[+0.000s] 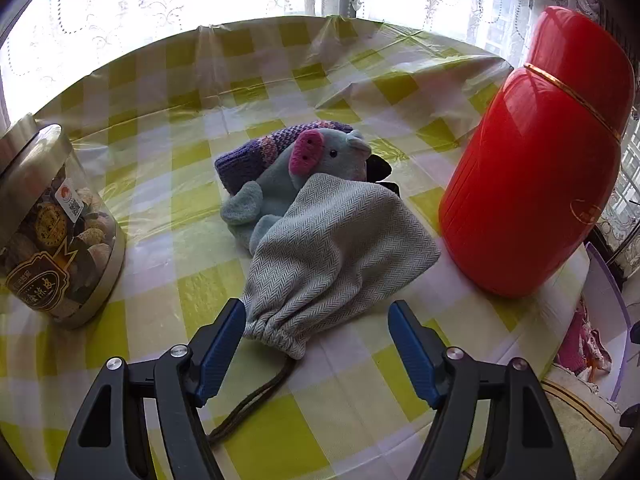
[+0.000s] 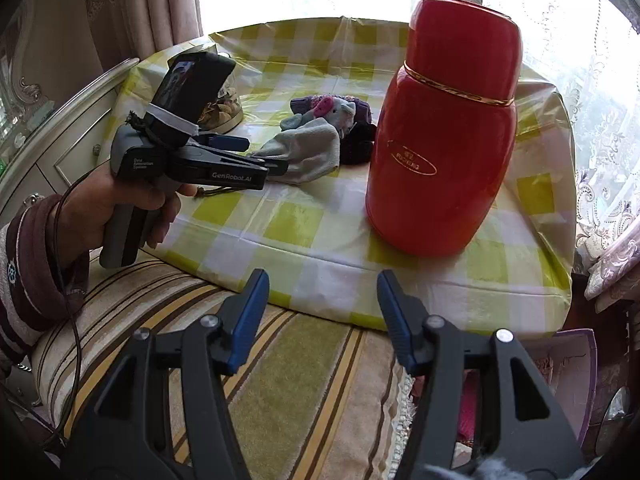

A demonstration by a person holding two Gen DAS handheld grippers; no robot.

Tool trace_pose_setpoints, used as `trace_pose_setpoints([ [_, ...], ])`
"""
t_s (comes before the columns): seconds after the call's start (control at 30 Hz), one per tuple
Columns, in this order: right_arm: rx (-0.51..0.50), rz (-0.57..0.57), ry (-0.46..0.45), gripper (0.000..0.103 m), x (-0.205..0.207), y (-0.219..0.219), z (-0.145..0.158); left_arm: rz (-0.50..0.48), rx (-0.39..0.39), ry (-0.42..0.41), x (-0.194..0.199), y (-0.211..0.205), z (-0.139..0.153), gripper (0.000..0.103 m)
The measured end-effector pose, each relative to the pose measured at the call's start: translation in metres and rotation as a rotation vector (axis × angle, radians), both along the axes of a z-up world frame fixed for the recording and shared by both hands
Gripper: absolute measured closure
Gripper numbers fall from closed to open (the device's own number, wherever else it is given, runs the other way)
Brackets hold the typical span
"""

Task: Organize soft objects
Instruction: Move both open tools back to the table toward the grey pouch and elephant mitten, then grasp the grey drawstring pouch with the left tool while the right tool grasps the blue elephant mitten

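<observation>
Just ahead of your left gripper [image 1: 316, 316], fingers apart, the pouch [image 1: 336, 244] stretches away; your right gripper [image 2: 322, 292], also empty, hangs farther back.

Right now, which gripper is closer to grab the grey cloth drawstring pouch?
Left. The left gripper is open right at the grey cloth drawstring pouch; the right gripper hangs off the table edge.

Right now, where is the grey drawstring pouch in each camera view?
Left wrist view: grey drawstring pouch lies centre frame, its gathered mouth between the open left tool fingers.
Right wrist view: left of centre, far across the table, beside the left tool.
Shared landmark: the red flask to its right.
</observation>
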State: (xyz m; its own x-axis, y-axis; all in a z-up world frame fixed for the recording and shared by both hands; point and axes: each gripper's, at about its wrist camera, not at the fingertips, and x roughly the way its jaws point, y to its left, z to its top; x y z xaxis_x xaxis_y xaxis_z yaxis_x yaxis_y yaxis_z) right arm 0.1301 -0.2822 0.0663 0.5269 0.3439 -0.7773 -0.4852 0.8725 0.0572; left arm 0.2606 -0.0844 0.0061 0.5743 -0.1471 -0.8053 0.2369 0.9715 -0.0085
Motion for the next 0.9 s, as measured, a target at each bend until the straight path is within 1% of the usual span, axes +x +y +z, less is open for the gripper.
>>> trace_pose_setpoints([
  [0.2, -0.009, 0.06, -0.009, 0.039, 0.006, 0.026, 0.001, -0.029, 0.054, 0.027, 0.023, 0.0, -0.018, 0.028],
  [0.27, -0.01, 0.075, -0.01, 0.039, 0.01, 0.034, 0.001, -0.04, 0.055, 0.035, 0.027, 0.001, -0.023, 0.028],
  [0.33, -0.01, 0.087, -0.014, 0.038, 0.014, 0.043, 0.001, -0.052, 0.036, 0.042, 0.027, 0.002, -0.027, 0.03],
  [0.37, -0.01, 0.092, -0.016, 0.038, 0.015, 0.047, 0.001, -0.056, 0.026, 0.04, 0.027, 0.003, -0.028, 0.034],
  [0.4, -0.011, 0.094, -0.019, 0.038, 0.018, 0.052, 0.001, -0.061, 0.018, 0.043, 0.026, 0.004, -0.029, 0.049],
  [0.43, -0.011, 0.097, -0.022, 0.038, 0.021, 0.057, 0.001, -0.068, 0.01, 0.051, 0.026, 0.004, -0.03, 0.058],
  [0.47, -0.012, 0.1, -0.025, 0.038, 0.024, 0.062, 0.001, -0.071, 0.001, 0.051, 0.025, 0.005, -0.03, 0.059],
  [0.53, -0.015, 0.108, -0.032, 0.038, 0.029, 0.072, 0.001, -0.073, -0.025, 0.053, 0.024, 0.008, -0.031, 0.067],
  [0.57, -0.017, 0.111, -0.036, 0.038, 0.031, 0.077, 0.002, -0.074, -0.037, 0.054, 0.023, 0.01, -0.031, 0.068],
  [0.63, -0.015, 0.114, -0.044, 0.038, 0.036, 0.086, 0.003, -0.074, -0.057, 0.058, 0.021, 0.013, -0.03, 0.075],
  [0.7, -0.008, 0.109, -0.05, 0.038, 0.041, 0.092, 0.005, -0.052, -0.083, 0.063, 0.017, 0.019, -0.029, 0.077],
  [0.83, 0.006, 0.08, -0.069, 0.038, 0.056, 0.104, 0.01, 0.028, -0.169, 0.071, 0.006, 0.042, -0.026, 0.078],
  [0.9, 0.011, 0.06, -0.073, 0.038, 0.066, 0.109, 0.01, 0.081, -0.197, 0.069, -0.001, 0.054, -0.024, 0.078],
])
